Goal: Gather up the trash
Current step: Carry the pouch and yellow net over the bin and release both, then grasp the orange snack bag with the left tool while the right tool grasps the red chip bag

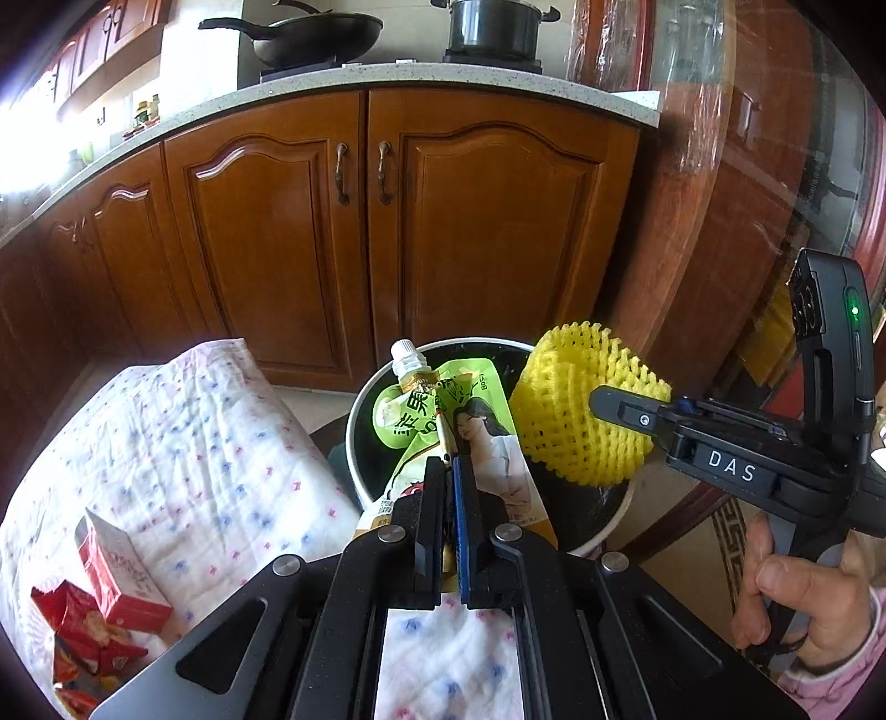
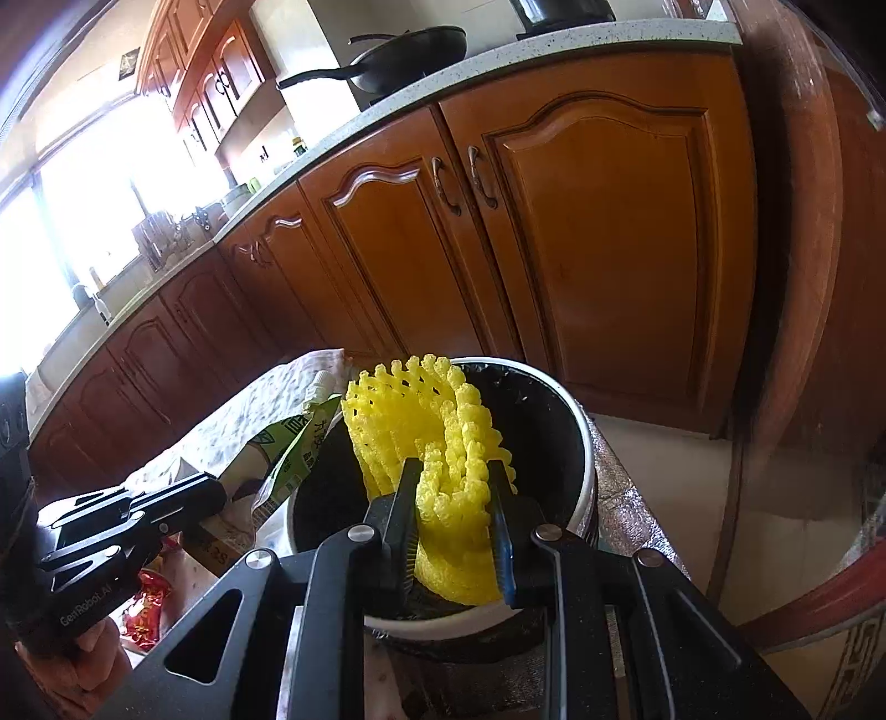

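My left gripper (image 1: 448,462) is shut on a green drink pouch (image 1: 443,410) with a white cap, holding it over the rim of a white bin (image 1: 354,443) with a black liner. My right gripper (image 2: 451,471) is shut on a yellow foam fruit net (image 2: 432,421) and holds it above the bin's (image 2: 581,443) open mouth. In the left wrist view the net (image 1: 576,410) hangs at the bin's right side with the right gripper (image 1: 609,404) on it. In the right wrist view the pouch (image 2: 299,448) and the left gripper (image 2: 216,493) appear at the left.
Left of the bin a dotted white cloth (image 1: 194,443) carries a red-and-white carton (image 1: 122,576) and red snack wrappers (image 1: 83,626). Wooden cabinets (image 1: 360,221) stand behind, with a wok (image 1: 299,39) and a pot (image 1: 493,27) on the counter. A round wooden table (image 1: 720,221) curves along the right.
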A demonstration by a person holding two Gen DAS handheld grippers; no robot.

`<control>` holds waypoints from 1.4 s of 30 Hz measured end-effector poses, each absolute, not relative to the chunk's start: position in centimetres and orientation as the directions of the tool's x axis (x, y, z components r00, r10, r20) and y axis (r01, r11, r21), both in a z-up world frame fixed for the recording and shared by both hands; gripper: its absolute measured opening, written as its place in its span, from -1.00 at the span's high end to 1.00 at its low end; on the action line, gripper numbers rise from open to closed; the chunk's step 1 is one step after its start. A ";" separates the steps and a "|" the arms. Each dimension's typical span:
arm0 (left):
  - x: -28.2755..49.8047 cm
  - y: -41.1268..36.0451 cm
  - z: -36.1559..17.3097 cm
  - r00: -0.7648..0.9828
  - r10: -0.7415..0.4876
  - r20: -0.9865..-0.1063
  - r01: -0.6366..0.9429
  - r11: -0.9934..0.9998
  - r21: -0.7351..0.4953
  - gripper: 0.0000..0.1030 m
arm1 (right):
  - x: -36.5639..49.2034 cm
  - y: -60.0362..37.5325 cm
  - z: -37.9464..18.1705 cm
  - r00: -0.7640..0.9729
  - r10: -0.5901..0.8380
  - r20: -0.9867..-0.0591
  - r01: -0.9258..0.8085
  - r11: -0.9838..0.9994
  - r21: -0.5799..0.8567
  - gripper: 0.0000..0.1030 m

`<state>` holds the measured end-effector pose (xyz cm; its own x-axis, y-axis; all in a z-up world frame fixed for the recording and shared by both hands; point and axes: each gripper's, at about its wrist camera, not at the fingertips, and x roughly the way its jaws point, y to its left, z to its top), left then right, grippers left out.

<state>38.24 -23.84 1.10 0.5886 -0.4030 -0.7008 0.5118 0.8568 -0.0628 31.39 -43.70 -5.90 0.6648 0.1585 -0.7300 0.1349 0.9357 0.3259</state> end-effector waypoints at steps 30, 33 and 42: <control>32.8 -18.4 -0.4 0.648 -0.392 -0.653 0.375 0.910 -0.174 -0.14 | 28.7 -42.0 -6.4 0.717 0.238 -0.655 0.090 0.900 0.426 -0.95; 30.8 -16.0 -0.6 0.660 -0.369 -0.654 0.336 0.924 -0.182 -0.14 | 27.7 -40.3 -6.4 0.719 0.266 -0.642 0.075 0.889 0.452 -0.95; 27.1 -8.3 -0.4 0.704 -0.273 -0.656 0.186 0.962 -0.201 -0.14 | 26.2 -35.3 -6.8 0.687 0.351 -0.636 0.031 0.860 0.509 -0.95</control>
